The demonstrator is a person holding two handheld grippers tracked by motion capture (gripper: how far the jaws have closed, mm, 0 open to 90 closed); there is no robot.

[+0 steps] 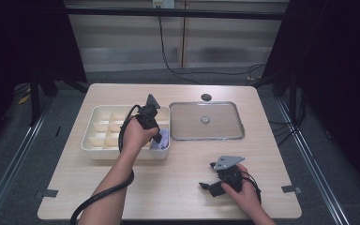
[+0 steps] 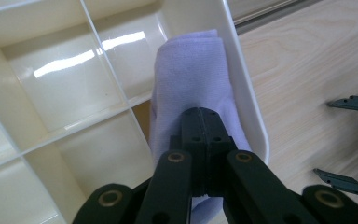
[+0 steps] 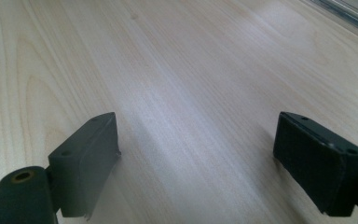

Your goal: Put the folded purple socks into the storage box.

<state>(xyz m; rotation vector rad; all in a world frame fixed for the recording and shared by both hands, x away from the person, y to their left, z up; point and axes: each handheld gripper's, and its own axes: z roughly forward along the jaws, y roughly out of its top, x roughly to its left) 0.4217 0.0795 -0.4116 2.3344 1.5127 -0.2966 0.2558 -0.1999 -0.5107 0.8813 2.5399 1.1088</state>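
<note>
Here, sock [image 2: 191, 79] lengthwise along tray wall [image 2: 242, 84].

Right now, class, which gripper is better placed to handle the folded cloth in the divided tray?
Left. The left gripper is over the lavender cloth in the cream tray, jaws together; the right gripper rests apart on the table, jaws open.

The cream organizer box [image 1: 98, 140] and the metal tray [image 1: 205, 137] block the far half of the desk [image 1: 178, 187]; its near half lies open between both tools.
</note>
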